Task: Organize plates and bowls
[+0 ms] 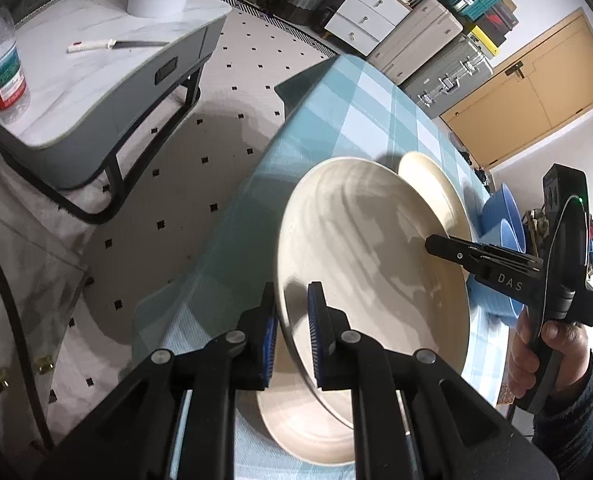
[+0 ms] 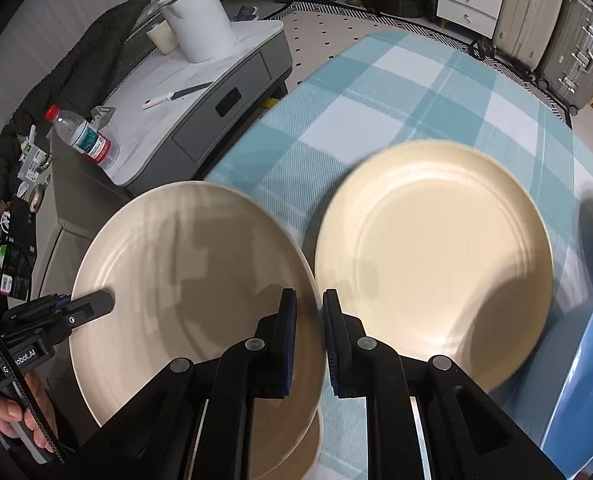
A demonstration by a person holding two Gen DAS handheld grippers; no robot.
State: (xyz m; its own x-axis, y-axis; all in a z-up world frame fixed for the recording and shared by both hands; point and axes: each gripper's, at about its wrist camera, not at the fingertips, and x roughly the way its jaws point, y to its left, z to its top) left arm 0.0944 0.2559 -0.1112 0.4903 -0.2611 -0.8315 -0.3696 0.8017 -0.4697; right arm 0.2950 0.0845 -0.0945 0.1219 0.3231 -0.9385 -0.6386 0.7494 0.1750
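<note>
gripping the stiff, slick cream plate by its rim, left gripper at 9 o'clock, right gripper at 3, both clamped.

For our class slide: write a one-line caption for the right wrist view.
Both grippers clamp one cream plate beside another plate.

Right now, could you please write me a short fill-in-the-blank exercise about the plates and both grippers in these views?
1. The left gripper and right gripper both clamp the rim of the same cream ____.
2. The tablecloth is checked in white and ____.
3. A second cream plate lies flat on the ____.
4. The bowls beyond the plates are ____.

Missing words: plate; blue; tablecloth; blue
</note>
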